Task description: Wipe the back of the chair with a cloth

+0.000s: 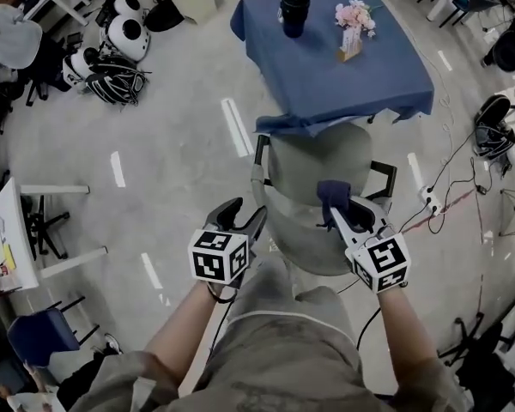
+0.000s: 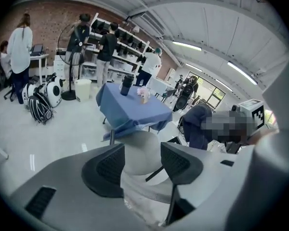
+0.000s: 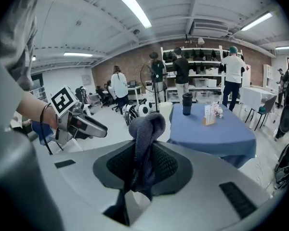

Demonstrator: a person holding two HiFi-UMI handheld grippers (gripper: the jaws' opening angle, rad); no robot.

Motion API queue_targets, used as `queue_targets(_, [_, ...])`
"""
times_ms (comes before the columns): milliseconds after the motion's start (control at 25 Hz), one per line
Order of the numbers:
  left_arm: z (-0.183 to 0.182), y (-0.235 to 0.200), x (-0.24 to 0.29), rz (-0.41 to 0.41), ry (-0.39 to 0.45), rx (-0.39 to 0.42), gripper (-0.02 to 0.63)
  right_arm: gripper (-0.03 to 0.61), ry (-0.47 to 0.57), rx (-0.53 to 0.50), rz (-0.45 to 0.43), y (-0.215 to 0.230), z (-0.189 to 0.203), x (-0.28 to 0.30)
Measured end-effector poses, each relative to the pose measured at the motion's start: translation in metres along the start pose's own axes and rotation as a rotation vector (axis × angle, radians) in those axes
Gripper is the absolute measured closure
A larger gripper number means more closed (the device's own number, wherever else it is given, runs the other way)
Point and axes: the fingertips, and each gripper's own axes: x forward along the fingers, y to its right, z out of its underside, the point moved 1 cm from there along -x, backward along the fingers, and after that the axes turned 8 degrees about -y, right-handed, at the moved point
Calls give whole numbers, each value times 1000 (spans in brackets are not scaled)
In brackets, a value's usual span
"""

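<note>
A grey chair (image 1: 316, 197) stands right in front of me, its curved back (image 1: 313, 256) nearest and its seat tucked toward the blue table. My right gripper (image 1: 333, 206) hovers over the chair's right side, shut on a dark blue cloth (image 1: 332, 191). In the right gripper view the cloth (image 3: 145, 129) is bunched upright between the jaws of the right gripper (image 3: 143, 165). My left gripper (image 1: 251, 223) is at the chair's left side, open and empty. In the left gripper view the chair (image 2: 140, 153) shows between the spread jaws of the left gripper (image 2: 142, 161).
Beyond the chair a table under a blue cloth (image 1: 386, 75) carries a dark cup (image 1: 293, 11) and a small bunch of flowers (image 1: 354, 20). Bags and helmets (image 1: 112, 63) lie on the floor at far left. Cables (image 1: 463, 178) trail on the right. People stand by shelves (image 3: 183, 69).
</note>
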Motion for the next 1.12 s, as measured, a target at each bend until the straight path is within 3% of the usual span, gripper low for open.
queue_targets(320, [28, -27, 49, 41, -118, -129, 360, 479, -125, -13, -74, -1, 25, 70])
queue_targets(920, [87, -50, 121, 21, -255, -374, 357, 477, -265, -22, -265, -2, 92, 197])
queue_targets(1120, [104, -51, 137, 3, -319, -391, 353, 477, -314, 31, -305, -5, 117, 235])
